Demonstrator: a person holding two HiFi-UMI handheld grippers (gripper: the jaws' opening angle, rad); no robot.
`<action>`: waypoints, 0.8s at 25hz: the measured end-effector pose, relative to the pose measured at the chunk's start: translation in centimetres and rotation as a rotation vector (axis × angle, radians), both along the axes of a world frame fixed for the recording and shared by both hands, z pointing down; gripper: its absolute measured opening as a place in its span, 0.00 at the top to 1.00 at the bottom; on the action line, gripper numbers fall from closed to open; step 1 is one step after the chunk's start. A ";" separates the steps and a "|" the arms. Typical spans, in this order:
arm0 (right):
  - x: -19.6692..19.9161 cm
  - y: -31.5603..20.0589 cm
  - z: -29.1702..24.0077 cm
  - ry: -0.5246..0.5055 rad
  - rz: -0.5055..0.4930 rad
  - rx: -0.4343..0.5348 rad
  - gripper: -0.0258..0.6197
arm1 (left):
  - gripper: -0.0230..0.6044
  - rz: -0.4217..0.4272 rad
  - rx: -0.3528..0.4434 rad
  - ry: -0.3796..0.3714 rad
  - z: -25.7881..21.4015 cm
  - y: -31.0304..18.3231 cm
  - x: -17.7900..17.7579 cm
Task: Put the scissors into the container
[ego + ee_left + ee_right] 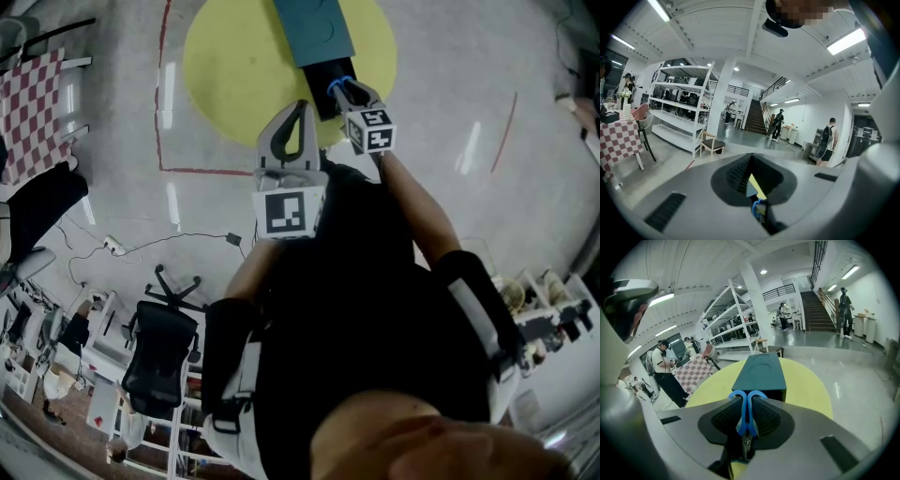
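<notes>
The scissors (741, 413) (2 blue handle loops pressed together, metal pivot below them) stand upright, clamped between the jaws of the right tool (747, 422). Just beyond lies the container (761, 371), a long dark-teal box on the round yellow tabletop (806, 390), its dark near end facing them.

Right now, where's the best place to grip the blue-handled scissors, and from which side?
Grip the blue-handled scissors across both handle loops, from their outer sides, as the right gripper does: loops sit side by side, blades hang clear below.
</notes>
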State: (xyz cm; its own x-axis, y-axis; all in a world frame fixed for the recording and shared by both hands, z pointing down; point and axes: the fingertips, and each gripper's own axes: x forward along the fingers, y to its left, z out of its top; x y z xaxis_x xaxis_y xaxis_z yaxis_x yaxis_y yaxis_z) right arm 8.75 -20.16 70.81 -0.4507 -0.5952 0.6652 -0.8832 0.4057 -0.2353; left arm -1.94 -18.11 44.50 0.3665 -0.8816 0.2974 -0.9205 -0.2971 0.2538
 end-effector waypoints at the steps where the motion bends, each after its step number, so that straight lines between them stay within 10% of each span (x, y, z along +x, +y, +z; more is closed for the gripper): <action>1: 0.0 0.0 0.2 0.005 -0.003 -0.002 0.85 | 0.97 -0.001 0.001 0.001 0.0 0.0 0.0; 20: -0.7 -1.4 2.6 0.090 0.009 -0.029 0.85 | 0.97 -0.002 -0.020 0.010 0.1 0.5 -0.3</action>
State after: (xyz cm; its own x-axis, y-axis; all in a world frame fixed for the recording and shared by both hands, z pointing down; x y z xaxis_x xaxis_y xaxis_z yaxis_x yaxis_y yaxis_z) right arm 8.01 -21.55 73.45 -0.3833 -0.5788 0.7198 -0.9049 0.3916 -0.1669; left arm -2.25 -17.66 44.60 0.3677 -0.8763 0.3111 -0.9184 -0.2899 0.2691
